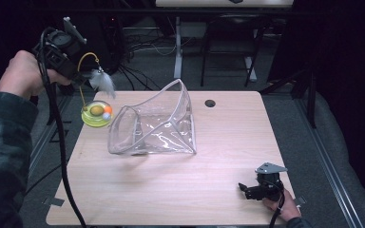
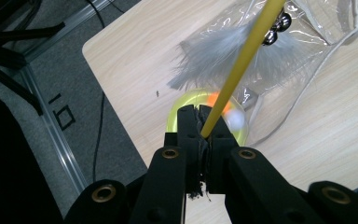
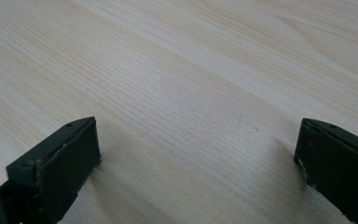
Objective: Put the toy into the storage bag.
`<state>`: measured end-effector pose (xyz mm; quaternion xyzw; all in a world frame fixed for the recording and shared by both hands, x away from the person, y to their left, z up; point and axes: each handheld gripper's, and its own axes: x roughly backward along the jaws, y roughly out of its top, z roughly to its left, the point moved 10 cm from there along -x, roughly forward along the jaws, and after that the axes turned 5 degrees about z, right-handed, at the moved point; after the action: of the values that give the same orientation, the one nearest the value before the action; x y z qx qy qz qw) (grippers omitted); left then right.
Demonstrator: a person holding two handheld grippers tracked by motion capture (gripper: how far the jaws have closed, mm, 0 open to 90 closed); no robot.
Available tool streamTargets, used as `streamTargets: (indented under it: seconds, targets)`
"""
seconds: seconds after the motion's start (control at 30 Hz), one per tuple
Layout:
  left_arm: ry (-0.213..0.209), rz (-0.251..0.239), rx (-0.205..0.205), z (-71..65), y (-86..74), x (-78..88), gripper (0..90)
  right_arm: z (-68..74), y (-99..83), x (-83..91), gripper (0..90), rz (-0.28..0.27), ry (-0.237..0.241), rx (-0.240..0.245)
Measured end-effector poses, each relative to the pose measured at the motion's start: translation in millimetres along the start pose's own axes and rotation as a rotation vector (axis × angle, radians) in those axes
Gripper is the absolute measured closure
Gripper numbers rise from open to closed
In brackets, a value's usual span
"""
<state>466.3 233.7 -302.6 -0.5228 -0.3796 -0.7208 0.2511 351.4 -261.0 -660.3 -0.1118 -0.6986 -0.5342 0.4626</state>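
Left gripper (image 2: 199, 122) pinches the yellow wand (image 2: 242, 65) above the table (image 1: 218, 190); right gripper (image 3: 196, 154) rests wide open.

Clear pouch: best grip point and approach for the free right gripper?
Judging by its pose, take the clear pouch at its raised upper rim, coming from above on the right. The rim is a thin stiffened edge standing clear of the table, and the right gripper has open jaws. The left gripper is shut on the yellow wand.
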Motion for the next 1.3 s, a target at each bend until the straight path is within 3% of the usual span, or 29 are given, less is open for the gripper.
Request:
streamTargets:
  seconds: [0.57,0.7,0.73,0.93,1.1,1.3]
  targets:
    - [-0.030,0.018,-0.048,-22.9,20.9,-15.9,87.9,0.1,0.0,0.0,0.0,0.000,0.001,0.000]
    - [-0.034,-0.004,-0.053,-28.1,28.9,-20.9,87.9,0.0,0.1,-0.1,0.0,0.000,0.001,0.001]
    - [-0.052,-0.012,-0.052,-31.9,32.7,-24.0,87.9,0.0,0.1,-0.1,0.0,-0.001,0.001,0.001]
    - [-0.065,0.000,-0.073,-40.2,39.4,-35.5,87.9,0.0,0.1,-0.1,0.0,-0.001,0.001,0.001]
    - [-0.076,-0.009,-0.065,-44.6,44.0,-46.4,87.9,0.0,0.0,0.0,0.0,0.000,0.001,0.001]
    - [-0.090,0.004,-0.067,-47.4,42.7,-57.8,87.9,0.0,0.1,-0.1,0.0,-0.001,0.001,0.001]
